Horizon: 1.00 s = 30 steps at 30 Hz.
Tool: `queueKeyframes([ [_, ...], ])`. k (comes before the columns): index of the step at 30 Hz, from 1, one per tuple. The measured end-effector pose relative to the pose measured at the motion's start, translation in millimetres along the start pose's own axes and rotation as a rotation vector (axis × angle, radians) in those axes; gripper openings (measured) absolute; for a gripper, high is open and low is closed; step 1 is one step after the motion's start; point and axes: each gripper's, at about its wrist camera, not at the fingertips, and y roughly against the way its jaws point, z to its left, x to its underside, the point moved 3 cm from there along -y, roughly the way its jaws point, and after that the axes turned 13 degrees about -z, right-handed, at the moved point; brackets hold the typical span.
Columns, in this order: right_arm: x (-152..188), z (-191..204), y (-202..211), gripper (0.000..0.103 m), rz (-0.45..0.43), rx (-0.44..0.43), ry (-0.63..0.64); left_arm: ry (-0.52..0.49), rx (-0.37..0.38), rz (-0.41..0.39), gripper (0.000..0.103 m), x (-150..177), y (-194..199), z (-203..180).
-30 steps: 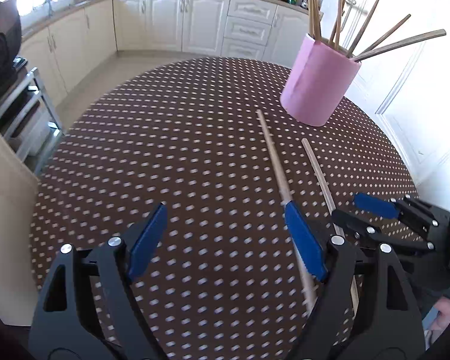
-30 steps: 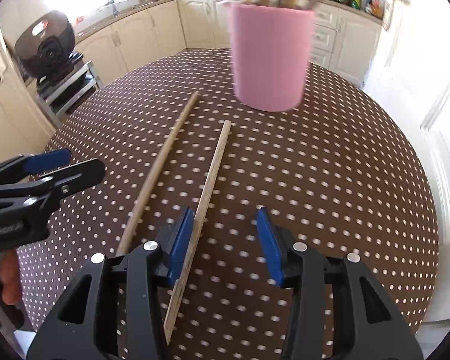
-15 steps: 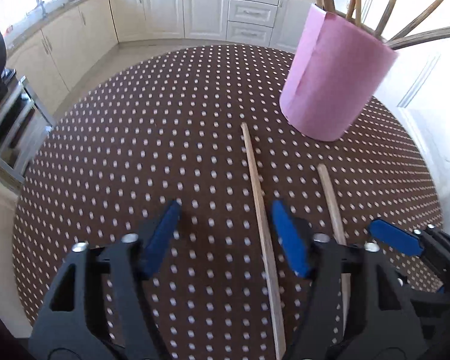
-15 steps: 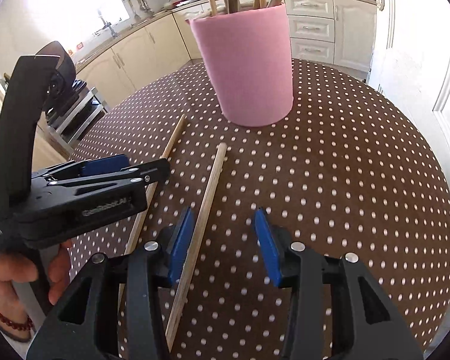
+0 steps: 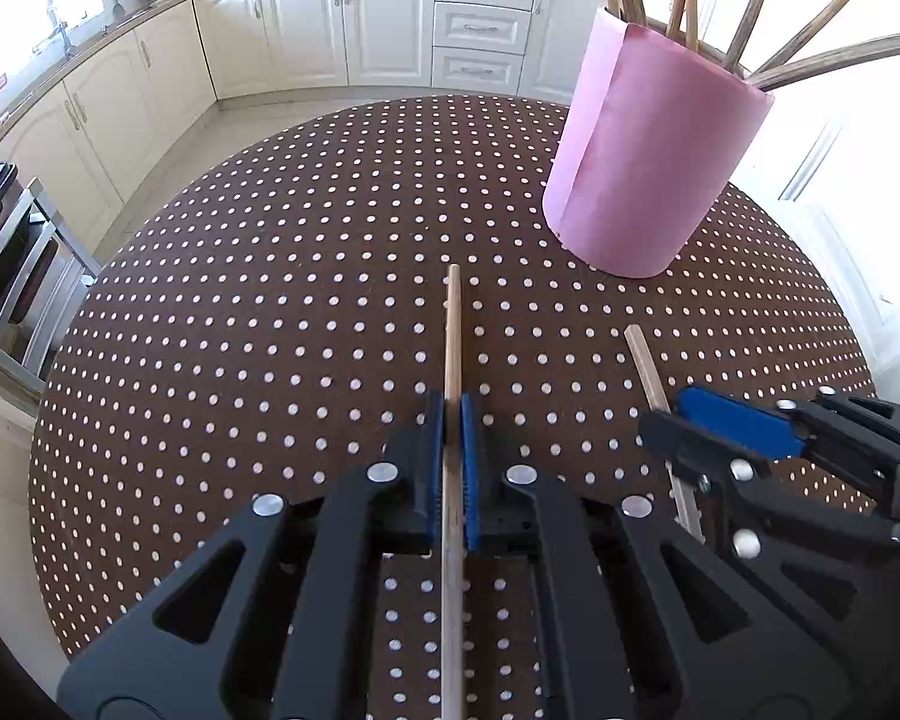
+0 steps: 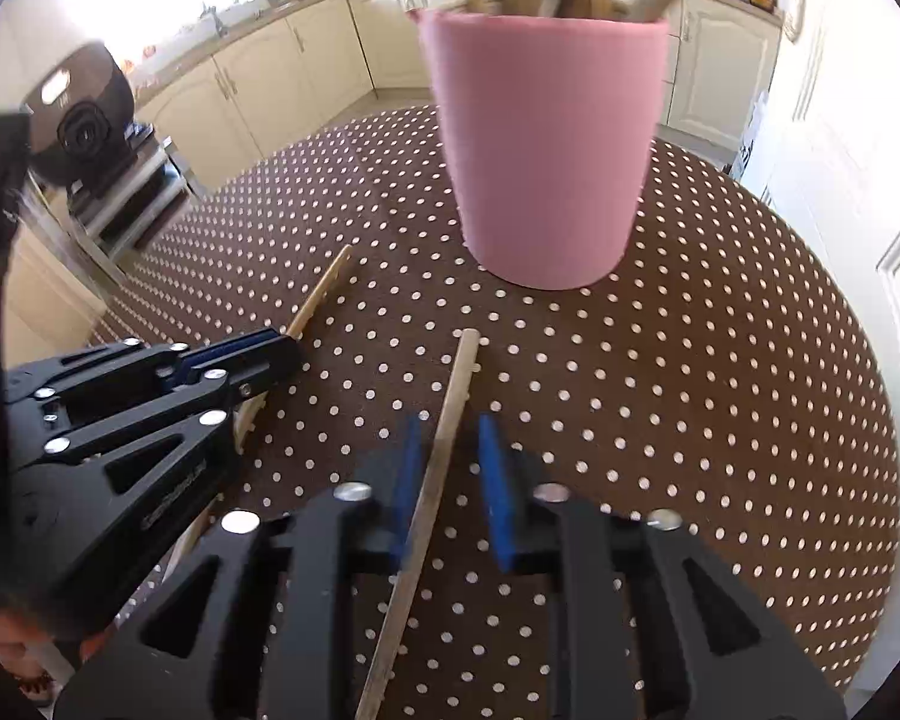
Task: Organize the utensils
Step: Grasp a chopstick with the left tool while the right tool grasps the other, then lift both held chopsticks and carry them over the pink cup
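The left tool (image 5: 453, 420) is clenched on 1 wooden stick (image 5: 452, 324) lying on the dotted bench (image 5: 270, 300). The right tool (image 6: 450, 450) straddles the second stick (image 6: 450, 396), released, likely so both go together into the pink holder (image 6: 546, 150).

Table (image 5: 240, 300): cup (image 5: 648, 162) stands toward the far right, sticks (image 5: 810, 12) upright inside. Two loose sticks lie before it, left stick (image 5: 452, 336) beside right stick (image 5: 645, 360), apart.
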Motion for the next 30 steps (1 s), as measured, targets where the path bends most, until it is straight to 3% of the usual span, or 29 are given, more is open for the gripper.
queueKeyframes([
  [7,-2.6,6.2,4.3,0.005,-0.044,-0.016,-0.019,0.018,0.031,-0.017,0.006,13.8,34.9,15.6],
  [12,-15.4,14.1,42.0,0.005,-0.124,-0.058,-0.02,0.036,0.04,-0.085,0.006,8.7,81.6,26.6],
  [21,-35.7,36.5,134.1,0.005,-0.337,-0.119,0.016,0.025,0.074,-0.31,0.006,1.0,194.4,26.7],
  [25,-36.2,49.4,169.2,0.005,-0.459,-0.131,0.059,-0.014,0.044,-0.427,0.006,6.3,237.7,19.3],
  [30,-27.2,52.4,193.0,0.005,-0.534,-0.159,0.06,-0.051,-0.018,-0.557,0.006,20.1,277.6,6.9],
])
